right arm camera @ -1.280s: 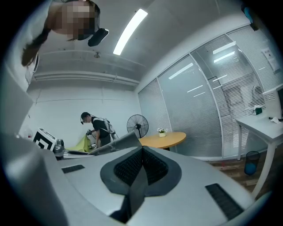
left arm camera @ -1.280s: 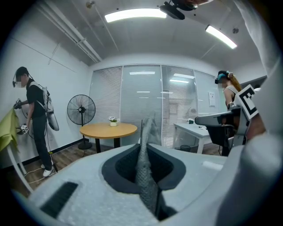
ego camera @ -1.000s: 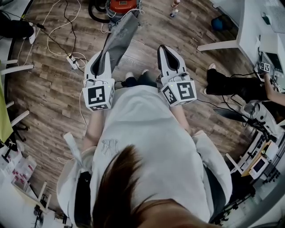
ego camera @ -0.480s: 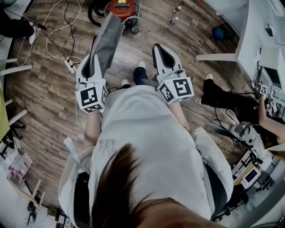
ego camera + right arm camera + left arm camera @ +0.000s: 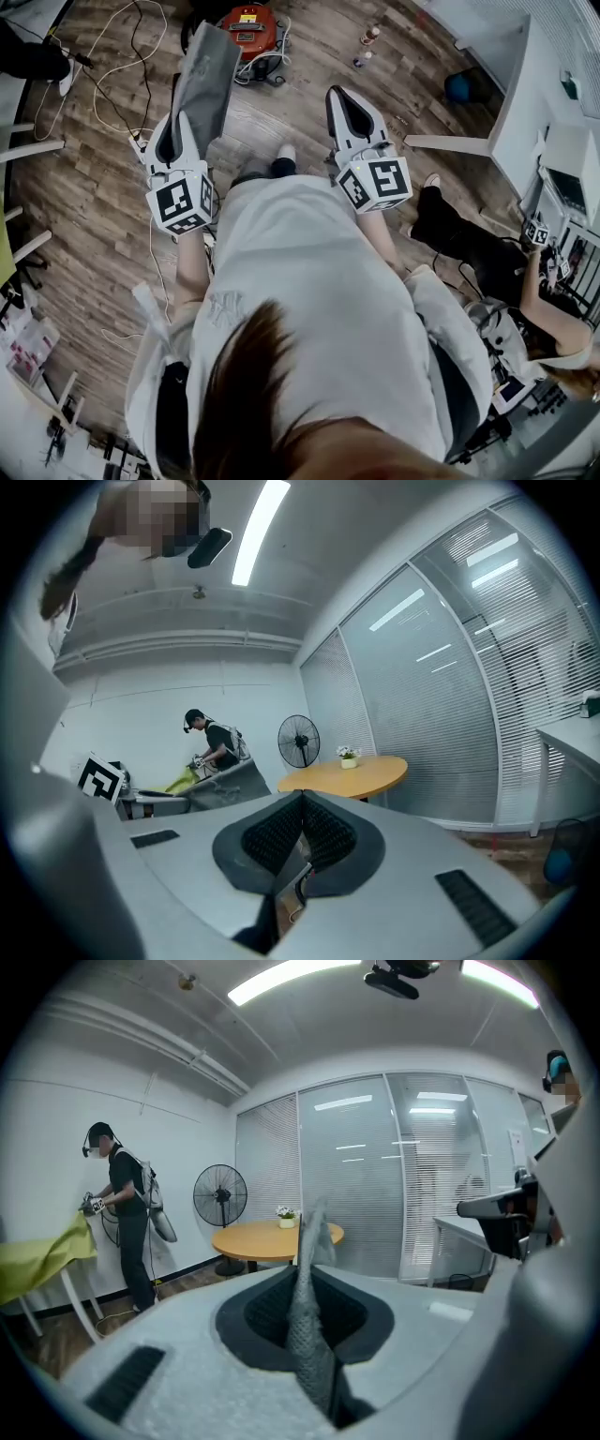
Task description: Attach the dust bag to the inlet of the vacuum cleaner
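Observation:
The red vacuum cleaner (image 5: 247, 25) stands on the wooden floor at the top of the head view. The dust bag (image 5: 204, 77) is a long flat grey fabric sheet. My left gripper (image 5: 180, 127) is shut on its near end, and the bag's far end reaches up beside the vacuum. In the left gripper view the bag (image 5: 307, 1321) stands edge-on, pinched between the jaws of the left gripper (image 5: 302, 1269). My right gripper (image 5: 340, 94) is shut with nothing in it, to the right of the bag and apart from it. The right gripper view shows that gripper (image 5: 302, 795) empty, with the bag (image 5: 223, 786) off to its left.
White cables and a power strip (image 5: 142, 138) lie on the floor left of the vacuum. Two bottles (image 5: 366, 39) and a blue ball (image 5: 457, 86) sit at the upper right near a white desk (image 5: 525, 89). A seated person's legs (image 5: 464, 225) are on the right. A round table (image 5: 277, 1238) and a fan (image 5: 219, 1196) stand ahead.
Both grippers have moved forward across the floor toward the vacuum, the bag carried along in the left one. The vacuum now shows nearer, and the bag's far end lies beside it.

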`<control>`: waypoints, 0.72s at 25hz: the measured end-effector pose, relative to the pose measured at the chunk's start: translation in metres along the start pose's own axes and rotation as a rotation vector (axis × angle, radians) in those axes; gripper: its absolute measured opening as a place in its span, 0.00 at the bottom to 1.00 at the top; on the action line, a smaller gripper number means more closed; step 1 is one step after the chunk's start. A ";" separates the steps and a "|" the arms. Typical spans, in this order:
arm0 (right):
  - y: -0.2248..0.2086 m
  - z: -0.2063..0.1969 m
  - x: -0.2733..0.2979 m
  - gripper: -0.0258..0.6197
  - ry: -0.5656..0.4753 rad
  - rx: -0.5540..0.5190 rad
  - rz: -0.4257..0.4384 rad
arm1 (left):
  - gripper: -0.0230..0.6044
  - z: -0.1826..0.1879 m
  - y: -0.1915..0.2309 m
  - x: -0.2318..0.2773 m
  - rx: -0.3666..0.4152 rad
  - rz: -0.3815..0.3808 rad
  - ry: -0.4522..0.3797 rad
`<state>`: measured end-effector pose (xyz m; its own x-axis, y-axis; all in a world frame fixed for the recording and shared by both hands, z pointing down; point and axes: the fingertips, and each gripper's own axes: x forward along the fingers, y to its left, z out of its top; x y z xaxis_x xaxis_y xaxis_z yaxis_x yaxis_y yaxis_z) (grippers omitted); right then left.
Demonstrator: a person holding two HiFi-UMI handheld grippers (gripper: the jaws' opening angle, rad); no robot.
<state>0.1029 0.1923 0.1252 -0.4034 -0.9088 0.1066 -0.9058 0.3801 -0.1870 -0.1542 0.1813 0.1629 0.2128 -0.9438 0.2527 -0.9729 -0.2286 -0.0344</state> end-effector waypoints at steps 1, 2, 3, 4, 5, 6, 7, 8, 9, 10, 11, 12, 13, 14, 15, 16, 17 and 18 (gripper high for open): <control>-0.005 0.000 0.001 0.04 0.004 0.000 -0.003 | 0.10 0.001 -0.001 0.003 -0.005 0.004 0.001; -0.008 0.000 0.002 0.04 0.006 0.001 -0.005 | 0.10 0.002 -0.001 0.005 -0.010 0.008 0.003; -0.010 0.000 0.004 0.04 0.008 0.003 -0.006 | 0.10 0.002 -0.001 0.007 -0.014 0.011 0.004; -0.013 -0.001 0.005 0.04 0.010 0.005 -0.006 | 0.10 0.003 -0.001 0.009 -0.015 0.014 0.005; -0.015 -0.001 0.007 0.04 0.011 0.007 -0.006 | 0.10 0.004 -0.001 0.011 -0.014 0.016 0.007; -0.017 -0.001 0.009 0.04 0.013 0.009 -0.006 | 0.10 0.005 -0.001 0.014 -0.013 0.018 0.008; -0.019 0.000 0.011 0.04 0.015 0.012 -0.007 | 0.10 0.006 -0.001 0.016 -0.013 0.018 0.010; -0.021 0.000 0.014 0.04 0.015 0.014 -0.008 | 0.10 0.007 -0.001 0.020 -0.013 0.017 0.011; -0.023 0.001 0.016 0.04 0.016 0.017 -0.009 | 0.10 0.009 -0.001 0.023 -0.012 0.014 0.013; -0.024 0.001 0.019 0.04 0.018 0.020 -0.010 | 0.10 0.010 -0.001 0.027 -0.011 0.011 0.014; -0.027 0.001 0.022 0.04 0.020 0.023 -0.012 | 0.10 0.011 -0.002 0.031 -0.009 0.006 0.016; -0.029 -0.001 0.025 0.04 0.023 0.026 -0.015 | 0.10 0.011 -0.002 0.036 -0.007 0.001 0.018; -0.032 -0.002 0.029 0.04 0.027 0.029 -0.018 | 0.10 0.011 -0.003 0.042 -0.005 -0.005 0.020; -0.035 -0.004 0.034 0.04 0.031 0.032 -0.022 | 0.10 0.011 -0.003 0.048 -0.006 -0.012 0.021; -0.037 -0.005 0.039 0.04 0.035 0.035 -0.027 | 0.10 0.011 -0.002 0.055 -0.007 -0.021 0.023; -0.038 -0.005 0.046 0.04 0.038 0.036 -0.032 | 0.10 0.011 0.000 0.062 -0.008 -0.031 0.024; -0.039 -0.005 0.053 0.04 0.041 0.038 -0.038 | 0.10 0.012 0.002 0.069 -0.011 -0.042 0.026; -0.038 -0.005 0.060 0.04 0.045 0.039 -0.044 | 0.10 0.012 0.004 0.076 -0.014 -0.055 0.031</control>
<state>0.1126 0.1238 0.1441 -0.3696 -0.9155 0.1591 -0.9174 0.3323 -0.2189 -0.1409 0.1056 0.1708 0.2631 -0.9222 0.2834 -0.9611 -0.2762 -0.0065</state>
